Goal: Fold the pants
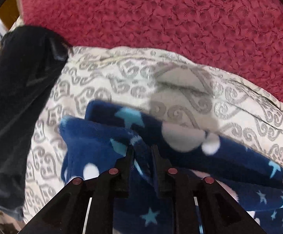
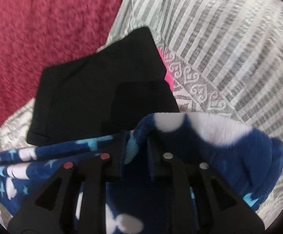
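The pants are dark blue fleece with white spots and light blue stars (image 1: 94, 136), lying bunched on a cream, grey-patterned cover (image 1: 122, 74). My left gripper (image 1: 142, 150) points down onto them. Its black fingers (image 1: 128, 156) stand slightly apart with a ridge of fleece loose between them. In the right wrist view my right gripper (image 2: 136, 136) hangs over another bunched part of the same pants (image 2: 239, 142). Its jaws are a little parted too, and a fold of fleece lies in the gap. Whether the pads still touch the cloth is unclear.
A folded black garment (image 2: 102, 81) lies just beyond the right gripper, with a pink piece (image 2: 167, 76) peeking out beside it. A dark garment (image 1: 14, 97) lies left of the pants. A red textured blanket (image 1: 161, 15) covers the far side, and a grey-striped cover (image 2: 229, 44) lies to the right.
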A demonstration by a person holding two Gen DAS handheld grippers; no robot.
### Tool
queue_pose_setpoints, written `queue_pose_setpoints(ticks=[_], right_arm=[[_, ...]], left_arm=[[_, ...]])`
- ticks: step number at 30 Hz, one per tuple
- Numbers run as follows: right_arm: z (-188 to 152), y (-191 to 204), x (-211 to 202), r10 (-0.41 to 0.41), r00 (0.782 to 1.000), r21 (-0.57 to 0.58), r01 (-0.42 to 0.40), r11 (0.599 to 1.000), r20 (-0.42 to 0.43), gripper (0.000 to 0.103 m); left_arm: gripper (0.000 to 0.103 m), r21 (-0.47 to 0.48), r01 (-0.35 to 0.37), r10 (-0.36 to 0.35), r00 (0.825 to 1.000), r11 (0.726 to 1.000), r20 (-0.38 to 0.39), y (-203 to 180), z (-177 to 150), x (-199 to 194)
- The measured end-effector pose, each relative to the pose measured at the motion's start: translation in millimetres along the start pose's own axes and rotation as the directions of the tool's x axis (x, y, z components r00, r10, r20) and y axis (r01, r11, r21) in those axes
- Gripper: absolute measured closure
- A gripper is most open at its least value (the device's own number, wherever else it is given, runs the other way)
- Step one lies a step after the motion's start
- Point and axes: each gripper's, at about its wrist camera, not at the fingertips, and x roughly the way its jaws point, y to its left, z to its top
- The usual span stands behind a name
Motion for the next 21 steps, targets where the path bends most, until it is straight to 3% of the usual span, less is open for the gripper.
queue_pose_setpoints(ticks=[4,10,13,15,18,21], right_arm=[[1,-1,7,-0.014,1.0,-0.043,0.014,0.999,-0.017,0.08],[13,5,6,-0.041,0.999,-0.128,0.039,0.991,-0.018,0.078],[18,2,2,-0.052,0.999,-0.107,0.051,0.993,-0.012,0.065],[17,-2,-3,-0.098,0.995,-0.098,0.098,0.99,0.006,0.051],[13,-4,-16,-0.194,0.979,-0.124,0.201,0.972,0.068,0.037],[15,-5,-31,-0.26,0.96,-0.128,0.272,0.954,0.102,0.036]], left_arm=[[0.083,0.068,-0.104,0.093,0.985,0.992,0.147,0,13,-17],[0.078,0.081,-0.057,0.043,0.985,0.995,0.168,36,7,-28],[0.065,0.064,-0.013,0.002,0.984,0.998,0.178,65,-10,-30],[0.053,0.052,0.031,-0.04,0.983,0.998,0.178,84,-24,-29],[0.048,0.024,0.06,-0.063,0.984,0.998,0.167,113,-52,-21],[0.048,0.026,0.073,-0.076,0.988,0.997,0.138,127,-73,-7]])
